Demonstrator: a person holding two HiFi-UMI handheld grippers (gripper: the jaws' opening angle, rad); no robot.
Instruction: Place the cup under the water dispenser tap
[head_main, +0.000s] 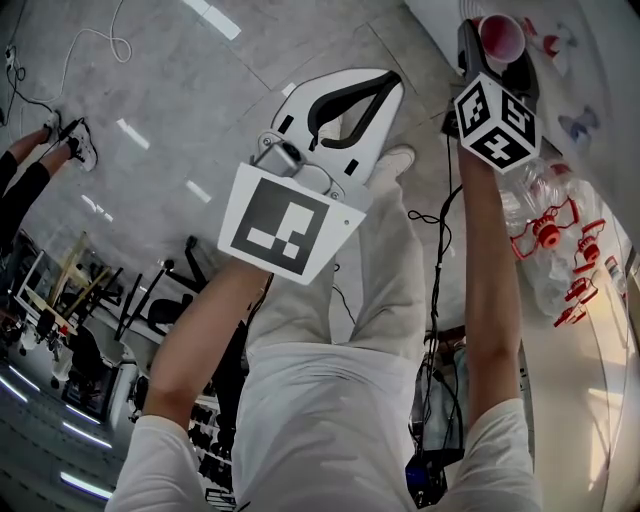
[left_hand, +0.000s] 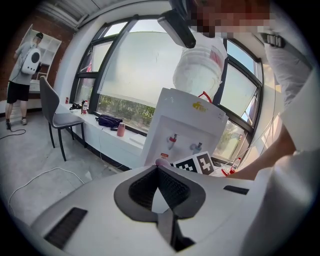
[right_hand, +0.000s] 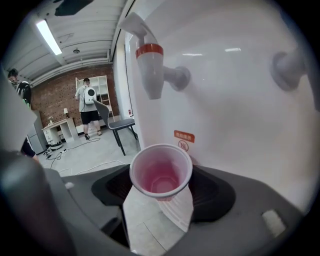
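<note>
Head view: both forearms stretch forward. The left gripper (left_hand: 158, 167), the nearer one, has its jaws together on nothing. The right gripper (right_hand: 162, 195) is clamped on the pink cup (right_hand: 161, 172), which stands upright, mouth up and empty, just below the red tap (right_hand: 150, 65) of the white water dispenser (right_hand: 225, 115)
</note>
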